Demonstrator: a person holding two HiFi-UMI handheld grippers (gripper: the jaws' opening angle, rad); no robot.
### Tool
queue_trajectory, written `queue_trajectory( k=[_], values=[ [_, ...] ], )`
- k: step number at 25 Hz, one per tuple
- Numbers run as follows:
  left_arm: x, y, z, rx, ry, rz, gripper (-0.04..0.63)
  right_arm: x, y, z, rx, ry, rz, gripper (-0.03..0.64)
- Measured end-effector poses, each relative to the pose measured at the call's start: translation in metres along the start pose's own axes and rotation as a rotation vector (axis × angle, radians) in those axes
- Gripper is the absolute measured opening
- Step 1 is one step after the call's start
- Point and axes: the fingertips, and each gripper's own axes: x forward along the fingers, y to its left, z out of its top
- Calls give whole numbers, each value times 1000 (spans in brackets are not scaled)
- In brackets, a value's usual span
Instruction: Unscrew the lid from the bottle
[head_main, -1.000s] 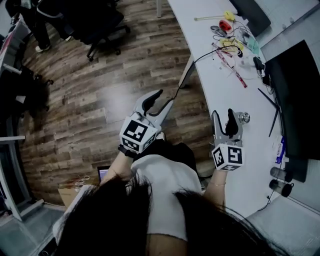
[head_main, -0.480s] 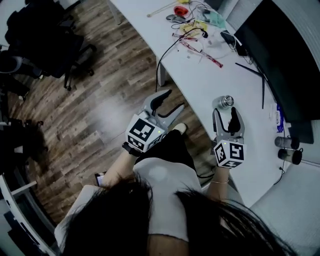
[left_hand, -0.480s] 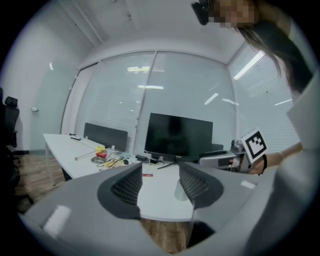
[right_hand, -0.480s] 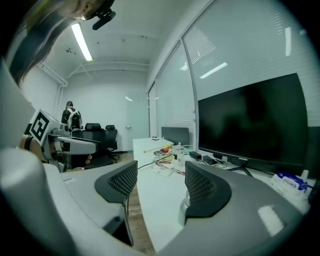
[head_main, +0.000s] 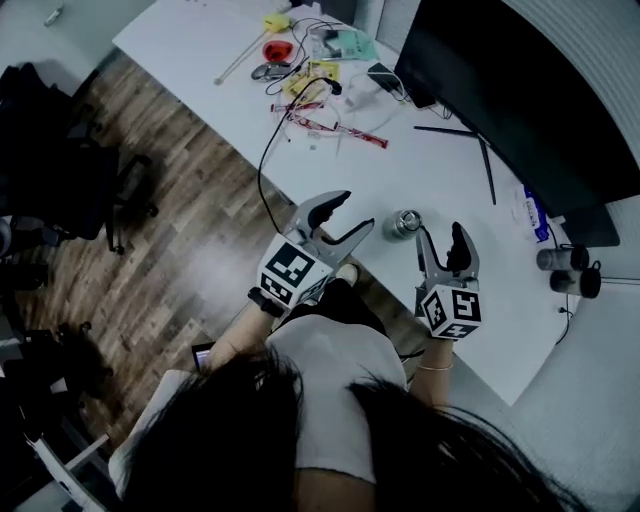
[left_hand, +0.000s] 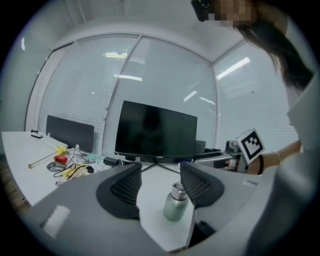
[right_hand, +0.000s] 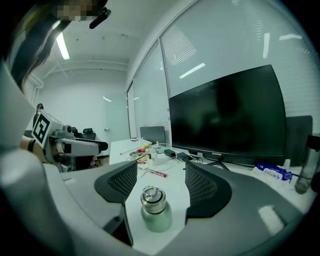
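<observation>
A small metal bottle (head_main: 406, 222) with a ringed silver lid (right_hand: 152, 195) stands upright on the white desk (head_main: 470, 300). My left gripper (head_main: 356, 213) hovers at the desk's edge just left of the bottle, its jaws opening, nothing between them. In the left gripper view the bottle (left_hand: 175, 203) stands a little ahead of that gripper (left_hand: 160, 182), near its right jaw. My right gripper (head_main: 441, 233) sits just right of the bottle and nearer to me, its jaws opening wide and empty. In the right gripper view the bottle (right_hand: 155, 211) stands ahead of that gripper (right_hand: 160, 182).
A large dark monitor (head_main: 520, 110) fills the back of the desk. Cables, pens and small red and yellow items (head_main: 300, 70) clutter the far left. Two dark containers (head_main: 565, 270) stand at the right. Wood floor and office chairs (head_main: 90, 190) lie to the left.
Both grippers have come forward to flank the bottle, the left one from over the floor to the desk's edge. Both pairs of jaws stand wider. The head view has swung toward the desk.
</observation>
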Motion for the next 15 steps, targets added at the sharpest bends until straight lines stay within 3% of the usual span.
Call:
queue_trajectory(
  k=[15],
  values=[
    [80,4,13,17,13,-201,267,11,-35,13,49,-14,-85,275]
  ],
)
